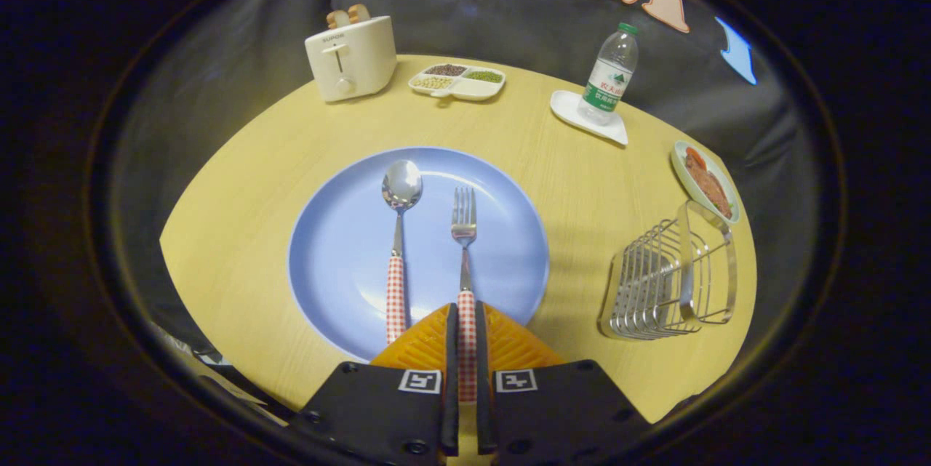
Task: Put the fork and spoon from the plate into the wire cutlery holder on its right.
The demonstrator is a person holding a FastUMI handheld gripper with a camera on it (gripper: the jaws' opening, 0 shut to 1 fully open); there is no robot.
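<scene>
A fork [464, 255] with a checked handle lies on a round blue plate [342, 262], its long axis running straight away from the tool [466, 328], tines pointing to the far side of the plate. The handle end of the fork sits between the tool's two fingers, which are drawn in close on either side of it and appear to press on it, so the tool looks closed on the fork's handle. A spoon [398, 248] with a matching checked handle lies on the plate just left of the fork and parallel to it, bowl toward the far rim, free of the fingers.

The plate rests on a light wooden table [240, 219]. To the right of the plate, apart from its rim, stands the wire cutlery holder [673, 280], empty. Judging from this, the fork must be lifted and carried rightward from the plate, then turned more upright to drop into the holder; the spoon remains to be taken.
</scene>
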